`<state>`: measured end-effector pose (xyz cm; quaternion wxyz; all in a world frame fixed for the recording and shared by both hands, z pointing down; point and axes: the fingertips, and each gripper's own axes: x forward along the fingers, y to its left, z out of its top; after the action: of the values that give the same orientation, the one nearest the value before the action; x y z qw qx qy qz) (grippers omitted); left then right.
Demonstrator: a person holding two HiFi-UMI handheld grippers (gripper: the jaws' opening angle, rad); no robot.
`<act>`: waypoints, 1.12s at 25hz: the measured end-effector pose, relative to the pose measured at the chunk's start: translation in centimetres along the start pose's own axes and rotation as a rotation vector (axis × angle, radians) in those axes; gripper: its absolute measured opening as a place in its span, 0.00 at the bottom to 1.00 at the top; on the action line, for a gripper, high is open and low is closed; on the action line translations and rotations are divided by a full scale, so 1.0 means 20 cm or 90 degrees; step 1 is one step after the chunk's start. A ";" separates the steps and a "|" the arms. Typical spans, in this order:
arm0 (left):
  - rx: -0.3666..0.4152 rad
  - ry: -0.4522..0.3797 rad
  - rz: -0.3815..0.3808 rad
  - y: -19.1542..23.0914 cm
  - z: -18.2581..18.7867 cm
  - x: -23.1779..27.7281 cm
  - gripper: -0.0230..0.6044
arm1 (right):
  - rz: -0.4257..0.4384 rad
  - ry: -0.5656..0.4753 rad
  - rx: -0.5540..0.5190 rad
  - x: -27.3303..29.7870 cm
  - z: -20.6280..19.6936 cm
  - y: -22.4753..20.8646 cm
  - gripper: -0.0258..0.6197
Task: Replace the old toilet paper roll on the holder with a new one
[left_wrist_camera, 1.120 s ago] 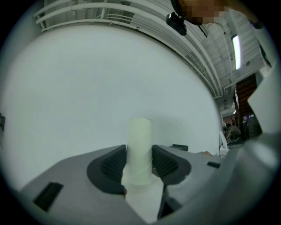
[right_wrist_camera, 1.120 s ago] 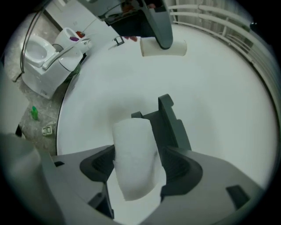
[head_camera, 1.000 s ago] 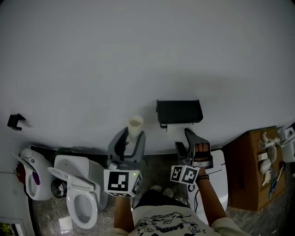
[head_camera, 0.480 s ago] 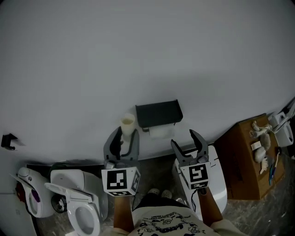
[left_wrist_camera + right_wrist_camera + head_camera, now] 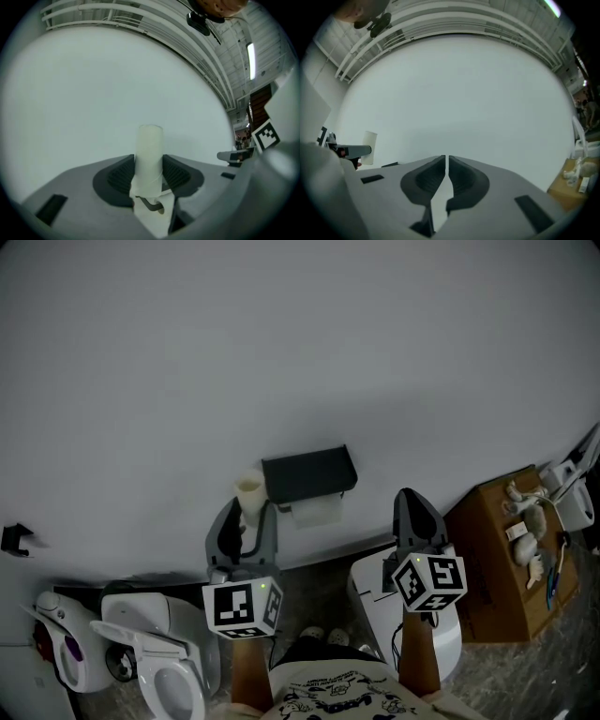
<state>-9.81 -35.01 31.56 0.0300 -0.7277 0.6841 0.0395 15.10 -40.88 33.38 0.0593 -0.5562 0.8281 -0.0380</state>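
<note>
Left gripper (image 5: 149, 174) clamps the bare cardboard tube (image 5: 149, 147) upright; right gripper (image 5: 446, 164) closed on nothing. Beyond them, black holder (image 5: 309, 471) on the wall, white paper (image 5: 317, 513) beneath it. Old core seems off; next: set tube aside, fetch fresh roll

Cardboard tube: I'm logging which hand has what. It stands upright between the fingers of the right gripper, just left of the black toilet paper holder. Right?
Wrong gripper. The left gripper view shows the cardboard tube upright between the fingers of the left gripper; the right gripper is shut on nothing. The rest holds: the tube is just left of the black toilet paper holder.
</note>
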 end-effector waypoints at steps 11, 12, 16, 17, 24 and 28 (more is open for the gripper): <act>0.004 0.001 -0.006 -0.04 0.01 0.01 0.34 | -0.027 0.003 -0.014 -0.03 0.03 -0.05 0.08; 0.003 0.001 -0.006 -0.04 0.01 0.01 0.34 | -0.028 0.006 -0.016 -0.03 0.03 -0.05 0.08; 0.003 0.002 -0.007 -0.04 0.01 0.01 0.34 | -0.026 0.013 -0.012 -0.03 0.02 -0.04 0.07; 0.003 0.002 -0.007 -0.04 0.01 0.01 0.34 | -0.025 0.013 -0.015 -0.03 0.02 -0.04 0.07; 0.002 0.002 -0.006 -0.04 0.01 0.01 0.34 | -0.014 0.020 -0.032 -0.02 0.01 -0.01 0.07; 0.004 0.001 -0.006 -0.04 0.01 0.01 0.34 | -0.012 0.025 -0.033 -0.02 0.00 -0.01 0.07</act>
<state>-8.91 -35.15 31.28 0.0320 -0.7310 0.6807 0.0368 15.43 -40.56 33.51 0.0283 -0.5642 0.8247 -0.0279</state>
